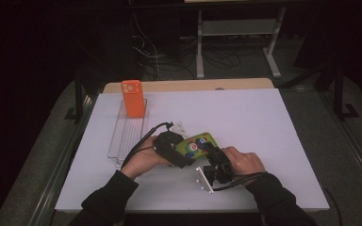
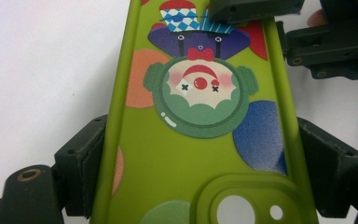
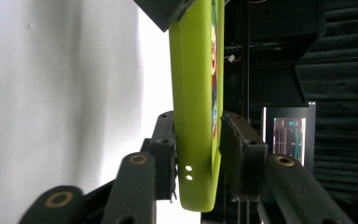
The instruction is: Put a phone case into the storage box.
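At the near middle of the desk, the left gripper fingers clamp the long edges of the green clown phone case; the right gripper fingers pinch its faces. Bare desk lies right; far left, an orange phone stands in a wire rack.

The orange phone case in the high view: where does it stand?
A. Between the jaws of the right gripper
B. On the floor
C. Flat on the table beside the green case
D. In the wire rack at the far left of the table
D: the orange phone case stands upright at the far end of the wire rack, apart from both grippers.
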`<state>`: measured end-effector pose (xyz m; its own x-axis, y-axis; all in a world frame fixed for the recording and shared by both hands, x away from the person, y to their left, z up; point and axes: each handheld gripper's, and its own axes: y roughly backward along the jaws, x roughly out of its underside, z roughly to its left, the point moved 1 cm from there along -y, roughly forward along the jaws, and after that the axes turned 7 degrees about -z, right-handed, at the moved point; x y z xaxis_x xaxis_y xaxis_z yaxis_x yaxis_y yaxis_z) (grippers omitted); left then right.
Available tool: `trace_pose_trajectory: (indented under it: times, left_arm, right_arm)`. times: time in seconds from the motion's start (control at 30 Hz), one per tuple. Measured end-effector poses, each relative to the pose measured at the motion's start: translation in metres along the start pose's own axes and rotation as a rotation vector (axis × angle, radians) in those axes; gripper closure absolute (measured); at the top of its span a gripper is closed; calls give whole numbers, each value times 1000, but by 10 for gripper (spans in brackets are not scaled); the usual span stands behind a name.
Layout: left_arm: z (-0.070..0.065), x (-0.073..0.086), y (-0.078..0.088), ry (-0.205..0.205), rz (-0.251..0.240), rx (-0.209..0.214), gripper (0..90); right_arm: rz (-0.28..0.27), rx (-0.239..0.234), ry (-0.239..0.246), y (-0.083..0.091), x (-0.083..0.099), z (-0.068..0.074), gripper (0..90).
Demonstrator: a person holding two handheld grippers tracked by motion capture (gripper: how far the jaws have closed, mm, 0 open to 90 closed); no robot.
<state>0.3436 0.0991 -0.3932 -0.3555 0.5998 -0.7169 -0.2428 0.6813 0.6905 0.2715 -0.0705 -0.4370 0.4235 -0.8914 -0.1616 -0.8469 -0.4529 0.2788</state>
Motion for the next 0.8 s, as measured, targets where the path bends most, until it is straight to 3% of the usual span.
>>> trace_pose_trajectory:
  times: [0.07,0.23,0.37,0.4,0.43,0.53,0.57,0.77,0.8]
  left_arm:
    - [1,0,1,-10,8,1,152]
    - [1,0,1,16,-3,4,151]
    - [4,0,2,2,6,14,148]
    - [3,0,2,16,-4,15,146]
    - [3,0,3,-1,6,12,145]
    - [2,1,2,10,-18,6,135]
    - [1,1,3,-6,-8,3,130]
    - [2,-1,8,-14,-34,17,19]
    - [1,-2,8,4,-53,13,2]
  right_arm:
    - [3,-2,5,0,0,0,694]
    - [5,-2,21,0,-1,1,726]
    - [4,12,40,-1,-2,3,751]
    - [6,13,44,-1,-2,3,753]
    - [6,13,46,-1,-2,3,754]
    - [13,20,44,0,-2,3,755]
    - [13,24,41,0,-2,3,756]
    - [24,21,19,0,0,1,756]
    - [30,15,16,0,0,1,757]
